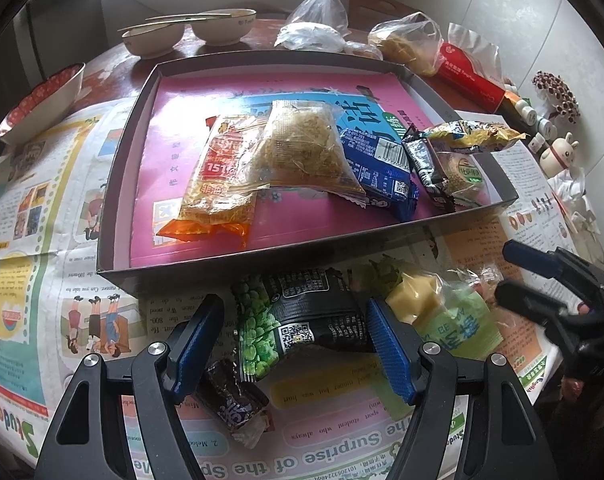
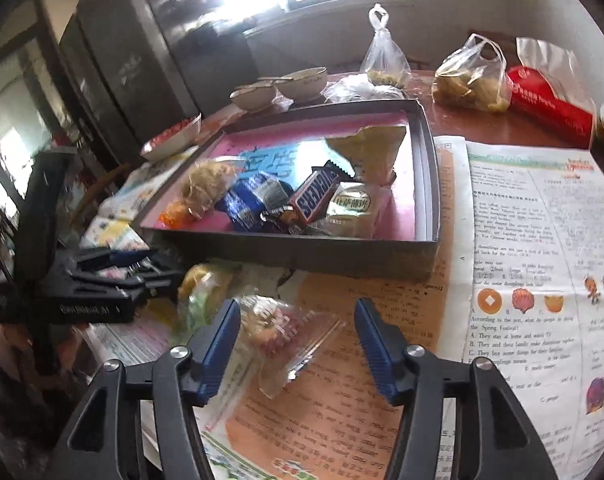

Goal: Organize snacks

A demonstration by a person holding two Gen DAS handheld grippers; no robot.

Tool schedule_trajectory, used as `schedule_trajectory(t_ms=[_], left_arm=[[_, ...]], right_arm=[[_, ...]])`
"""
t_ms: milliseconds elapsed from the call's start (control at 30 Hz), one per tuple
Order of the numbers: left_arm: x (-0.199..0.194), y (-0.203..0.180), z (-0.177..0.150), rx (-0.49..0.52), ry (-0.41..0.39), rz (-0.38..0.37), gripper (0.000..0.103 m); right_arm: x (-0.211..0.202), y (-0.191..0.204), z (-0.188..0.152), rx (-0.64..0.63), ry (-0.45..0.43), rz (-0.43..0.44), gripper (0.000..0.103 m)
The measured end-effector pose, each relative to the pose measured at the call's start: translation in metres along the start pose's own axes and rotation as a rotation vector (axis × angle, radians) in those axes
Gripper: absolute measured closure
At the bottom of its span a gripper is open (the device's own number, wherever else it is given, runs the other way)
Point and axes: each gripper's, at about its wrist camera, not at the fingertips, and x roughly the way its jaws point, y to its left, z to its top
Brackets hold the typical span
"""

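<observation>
My left gripper point(image 1: 294, 344) open, straddling green pea packet point(image 1: 298, 320) on newspaper point(image 1: 34, 216) just outside tray point(image 1: 114, 184). Right gripper point(image 2: 298, 344) open over clear-wrapped snack point(image 2: 278, 332). Both probably light, crinkly, slippery film; I'd pinch mid-body, gently, contents likely crushable.

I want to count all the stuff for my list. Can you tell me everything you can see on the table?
box: 1, dark grey with pink lining, middle of table
snack packets in box: about 6, orange, clear, blue, Snickers bar, round pastry, yellow
snacks outside box: about 4, green pea packet, yellow-green packet, dark bar, clear packet, on newspaper
bowls: 3, cream, far side
plastic bags: several, clear, far side
red pack: 1, far right
left hand-held gripper: 1, black and blue, open around pea packet
right hand-held gripper: 1, open over clear packet
</observation>
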Motion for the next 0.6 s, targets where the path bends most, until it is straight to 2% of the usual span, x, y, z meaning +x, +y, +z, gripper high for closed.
schedule_trajectory(t_ms=[33, 133, 267, 500, 600], left_arm=[[0.000, 0.000, 0.000, 0.000, 0.000, 0.000, 0.028], [0.000, 0.000, 0.000, -0.002, 0.001, -0.004, 0.028], [0.001, 0.001, 0.001, -0.005, 0.001, -0.008, 0.028], [0.001, 0.002, 0.002, -0.005, -0.002, -0.001, 0.028], [0.003, 0.002, 0.003, -0.005, -0.004, 0.007, 0.028]], right_arm=[[0.002, 0.000, -0.001, -0.008, 0.002, 0.004, 0.039], [0.006, 0.005, -0.003, -0.043, 0.006, 0.005, 0.037], [0.012, 0.017, -0.006, -0.131, 0.010, -0.051, 0.037], [0.025, 0.027, -0.004, -0.179, 0.011, -0.088, 0.037], [0.027, 0.029, -0.003, -0.184, 0.003, -0.099, 0.040]])
